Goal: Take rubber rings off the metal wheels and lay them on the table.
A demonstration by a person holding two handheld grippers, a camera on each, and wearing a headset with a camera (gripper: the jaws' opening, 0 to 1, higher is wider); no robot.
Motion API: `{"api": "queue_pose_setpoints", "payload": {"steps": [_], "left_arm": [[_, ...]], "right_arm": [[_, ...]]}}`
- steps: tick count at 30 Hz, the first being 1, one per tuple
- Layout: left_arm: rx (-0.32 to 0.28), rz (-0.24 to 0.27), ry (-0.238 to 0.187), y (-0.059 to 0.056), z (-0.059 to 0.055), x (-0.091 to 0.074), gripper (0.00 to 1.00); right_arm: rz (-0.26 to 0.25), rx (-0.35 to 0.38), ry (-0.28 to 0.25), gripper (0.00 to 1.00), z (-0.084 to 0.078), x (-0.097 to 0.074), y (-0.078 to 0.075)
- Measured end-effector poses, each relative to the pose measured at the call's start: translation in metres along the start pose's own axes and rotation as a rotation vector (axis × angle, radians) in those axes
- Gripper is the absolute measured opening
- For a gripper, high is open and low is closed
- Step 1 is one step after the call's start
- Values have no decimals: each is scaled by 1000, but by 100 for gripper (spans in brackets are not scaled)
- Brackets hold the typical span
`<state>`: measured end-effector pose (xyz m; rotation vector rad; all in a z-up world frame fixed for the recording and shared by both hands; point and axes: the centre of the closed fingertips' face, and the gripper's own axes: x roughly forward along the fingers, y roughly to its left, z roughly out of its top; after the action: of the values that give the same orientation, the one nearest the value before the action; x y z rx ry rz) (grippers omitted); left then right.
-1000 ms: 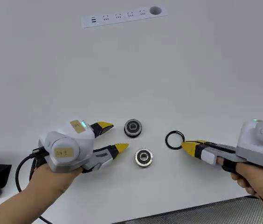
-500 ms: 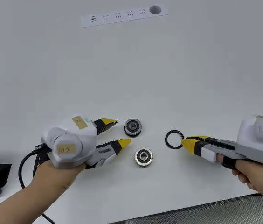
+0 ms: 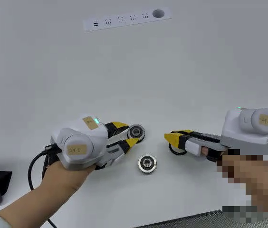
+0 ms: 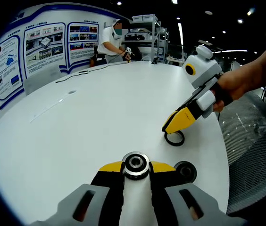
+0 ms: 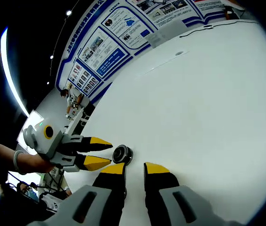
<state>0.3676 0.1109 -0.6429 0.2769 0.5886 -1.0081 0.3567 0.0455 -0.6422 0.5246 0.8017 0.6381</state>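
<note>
The left gripper pinches a wheel between its yellow tips, on the table toward the near edge. The other wheel lies apart from it, closer to that edge. A black ring lies flat to their right, partly under the right gripper, whose jaws stand slightly apart, holding nothing. A power strip sits toward the far edge.
</note>
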Motion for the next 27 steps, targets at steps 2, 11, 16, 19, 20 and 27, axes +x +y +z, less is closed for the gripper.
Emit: {"api": "queue_pose_setpoints", "payload": {"steps": [2,11,16,19,20,27], "left_arm": [[5,-2,6,0,0,2,21],[20,-9,32,-1,-2,8,18],[29,-12,48,0,-4,10,16],[33,-9,51,1,-4,10,15],[32,-11,50,0,-4,10,15],[32,-13,47,1,-4,10,14]], "right_arm": [[11,8,0,16,1,5,1],[45,29,19,17,0,21,10],[59,45,27,17,-2,28,13],[67,61,32,18,-3,33,14],[68,64,33,18,-3,35,14],[80,100,45,19,-5,48,15]]}}
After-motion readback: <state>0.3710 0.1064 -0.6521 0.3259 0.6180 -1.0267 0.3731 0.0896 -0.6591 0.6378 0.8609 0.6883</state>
